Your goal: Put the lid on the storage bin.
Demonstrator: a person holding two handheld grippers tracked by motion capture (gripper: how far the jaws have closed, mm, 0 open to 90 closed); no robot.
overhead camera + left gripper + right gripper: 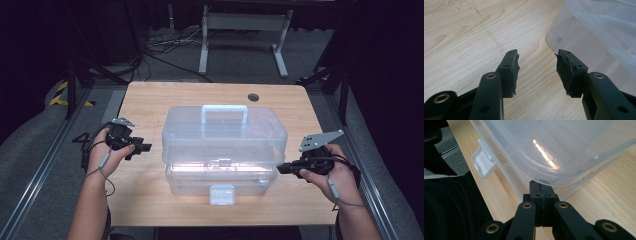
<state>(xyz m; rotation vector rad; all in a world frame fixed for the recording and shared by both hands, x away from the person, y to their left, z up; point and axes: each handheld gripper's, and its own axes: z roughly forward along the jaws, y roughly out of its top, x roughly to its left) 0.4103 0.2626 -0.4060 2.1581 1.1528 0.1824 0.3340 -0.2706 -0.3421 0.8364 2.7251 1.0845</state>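
A clear plastic toolbox (225, 145) with a pale handle (224, 112) on top stands in the middle of the wooden table (150, 100). Its white front latch (221, 194) hangs down toward the near edge. My left gripper (145, 147) hovers just left of the box, open, with nothing between its jaws. In the left gripper view the left gripper (537, 56) has bare wood between its torn black pads (515, 72), and the toolbox (599, 32) lies ahead to the right. My right gripper (280, 168) is at the box's right end. In the right gripper view the right gripper (539, 185) is shut, its tips against the toolbox (564, 142) under the lid's rim, with the latch (484, 160) to the left.
A round cable hole (253, 97) sits at the table's far right. Behind the table a white metal frame (240, 30) and loose cables (165, 45) lie on the floor. Metal rails run along both sides of the table.
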